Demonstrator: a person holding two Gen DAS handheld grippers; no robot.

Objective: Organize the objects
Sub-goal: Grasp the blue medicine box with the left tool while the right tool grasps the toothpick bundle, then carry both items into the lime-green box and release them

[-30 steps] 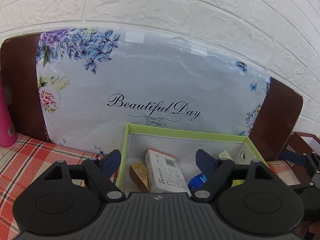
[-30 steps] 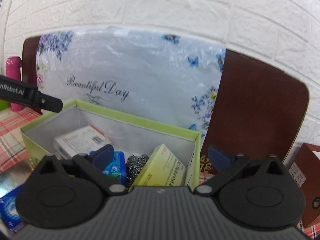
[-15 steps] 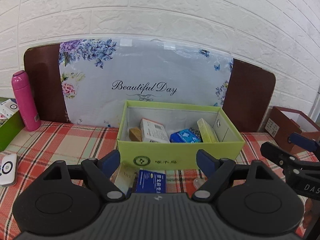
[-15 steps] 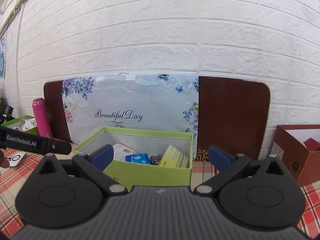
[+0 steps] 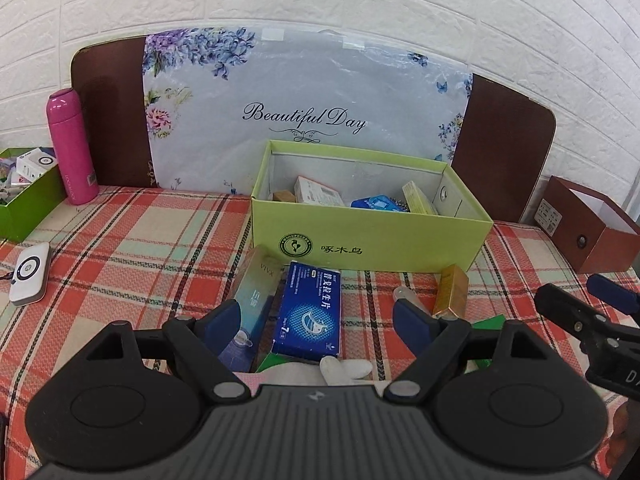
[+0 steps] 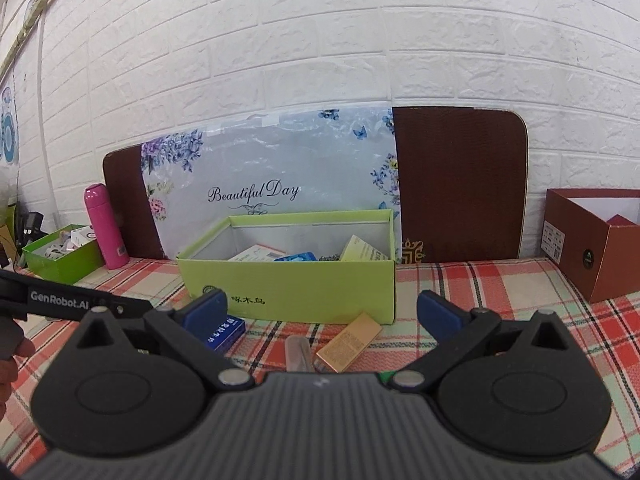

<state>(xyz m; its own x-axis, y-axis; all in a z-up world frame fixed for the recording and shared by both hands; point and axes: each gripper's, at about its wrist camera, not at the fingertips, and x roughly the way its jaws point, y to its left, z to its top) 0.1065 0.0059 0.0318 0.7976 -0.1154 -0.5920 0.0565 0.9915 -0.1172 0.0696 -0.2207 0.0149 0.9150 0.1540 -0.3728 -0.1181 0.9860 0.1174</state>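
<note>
A lime green box [image 5: 384,236] [image 6: 304,284] stands on the checked cloth and holds several small packs. In front of it lie a blue mask box [image 5: 310,312] [image 6: 224,330], a tall teal carton [image 5: 254,300], a gold carton [image 5: 452,290] [image 6: 350,340], a clear tube [image 6: 298,354] and a white soft item [image 5: 344,368]. My left gripper [image 5: 320,316] stands open above the blue box and the teal carton, holding nothing. My right gripper [image 6: 320,312] is open too, back from the green box, above the gold carton and tube.
A pink bottle [image 5: 72,148] and a green tray [image 5: 28,200] of small items stand at the left, a white device [image 5: 30,272] lies near them. A brown box [image 5: 588,228] [image 6: 600,240] sits at the right. A floral board [image 5: 308,112] leans on the brick wall.
Both grippers have pulled back from over the green box toward the near side. The loose items in front of the box have come into view. Both stay open.
</note>
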